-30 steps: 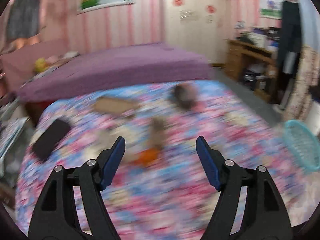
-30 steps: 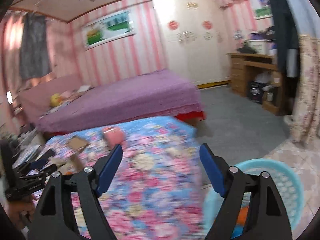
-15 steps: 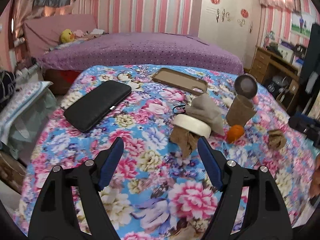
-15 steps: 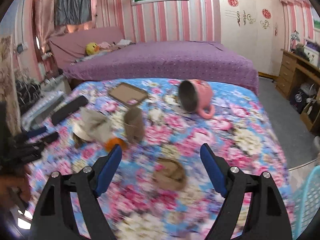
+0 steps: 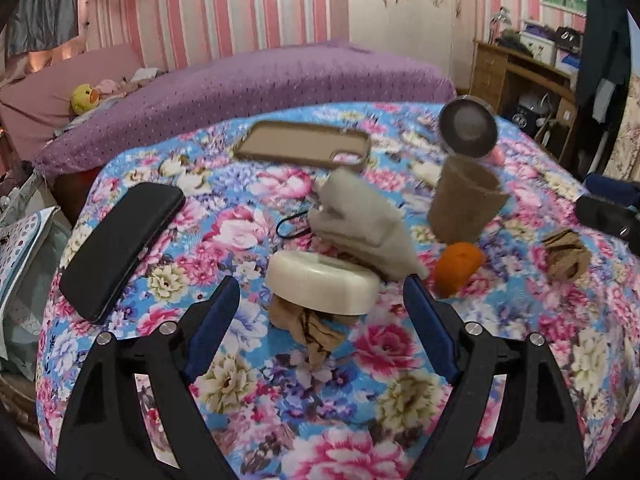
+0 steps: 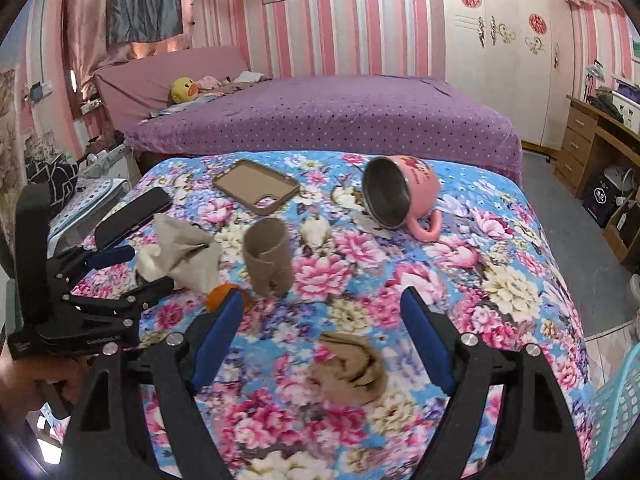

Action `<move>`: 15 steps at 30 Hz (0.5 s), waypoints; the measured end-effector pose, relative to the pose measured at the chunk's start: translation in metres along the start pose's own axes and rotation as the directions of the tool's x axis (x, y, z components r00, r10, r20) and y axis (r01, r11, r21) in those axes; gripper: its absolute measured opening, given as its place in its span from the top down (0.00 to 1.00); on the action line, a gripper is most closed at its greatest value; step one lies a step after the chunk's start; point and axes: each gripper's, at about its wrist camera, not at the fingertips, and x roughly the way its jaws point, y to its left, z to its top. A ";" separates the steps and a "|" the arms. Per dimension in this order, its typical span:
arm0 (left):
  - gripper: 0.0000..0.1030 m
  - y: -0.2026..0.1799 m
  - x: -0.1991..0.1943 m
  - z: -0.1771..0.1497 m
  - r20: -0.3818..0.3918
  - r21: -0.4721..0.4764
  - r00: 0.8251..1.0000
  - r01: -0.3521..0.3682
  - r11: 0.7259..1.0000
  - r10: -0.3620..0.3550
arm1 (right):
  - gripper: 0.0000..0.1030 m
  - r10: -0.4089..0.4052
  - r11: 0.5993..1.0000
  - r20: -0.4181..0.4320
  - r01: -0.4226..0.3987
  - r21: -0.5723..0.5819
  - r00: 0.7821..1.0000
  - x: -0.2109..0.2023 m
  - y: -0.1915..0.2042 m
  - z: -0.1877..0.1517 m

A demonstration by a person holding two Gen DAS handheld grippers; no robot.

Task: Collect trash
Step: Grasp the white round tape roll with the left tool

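Both views have swung off the room and floor since a second ago and now look down on the floral cloth (image 5: 400, 344); the blur has largely cleared.

Left gripper (image 5: 320, 300): jaws opening, nothing between the pads yet. Left of its left finger lies a black phone (image 5: 120, 248). Just ahead of the tips, centred in the gap, a white tape roll (image 5: 322, 284) sits on top of a brown paper wad (image 5: 310, 326), which pokes out toward the fingers. Beyond the roll, a grey crumpled tissue (image 5: 360, 224). Ahead of the right finger, an orange peel (image 5: 456, 266), then a cardboard tube (image 5: 464, 208) standing behind it. Far beyond, a phone case (image 5: 304, 146).

Right gripper (image 6: 322, 316): fingers wide apart, empty. A second brown wad (image 6: 350, 368) lies between the fingers, slightly below the tips, untouched. Peel and tube sit ahead of the left finger; a pink mug (image 6: 404, 196) lies on its side well beyond the right finger. A teal basket (image 6: 616, 408) shows at the lower right edge, outside the right finger.

Judgement: each hand now lines up on its own wad, so two pickups look imminent. Left wad is pinned under the roll; closing there may catch the roll too, and it is not obviously trash. Right wad is clear. Basket is the likely drop point.
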 end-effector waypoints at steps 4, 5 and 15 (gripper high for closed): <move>0.25 0.006 0.008 0.003 -0.015 -0.022 1.000 0.007 1.000 -0.007 | 0.23 0.004 1.000 -0.002 -0.004 0.014 1.000 0.004 -0.009 0.005; 0.35 0.006 0.008 0.004 -0.014 -0.028 1.000 0.014 1.000 -0.014 | 0.23 0.009 1.000 -0.005 -0.009 0.014 1.000 0.005 -0.010 0.005; 0.41 0.011 -0.029 0.008 0.092 -0.070 0.995 0.050 0.996 -0.043 | 0.23 0.030 0.999 -0.008 -0.030 -0.016 1.000 0.001 0.003 -0.002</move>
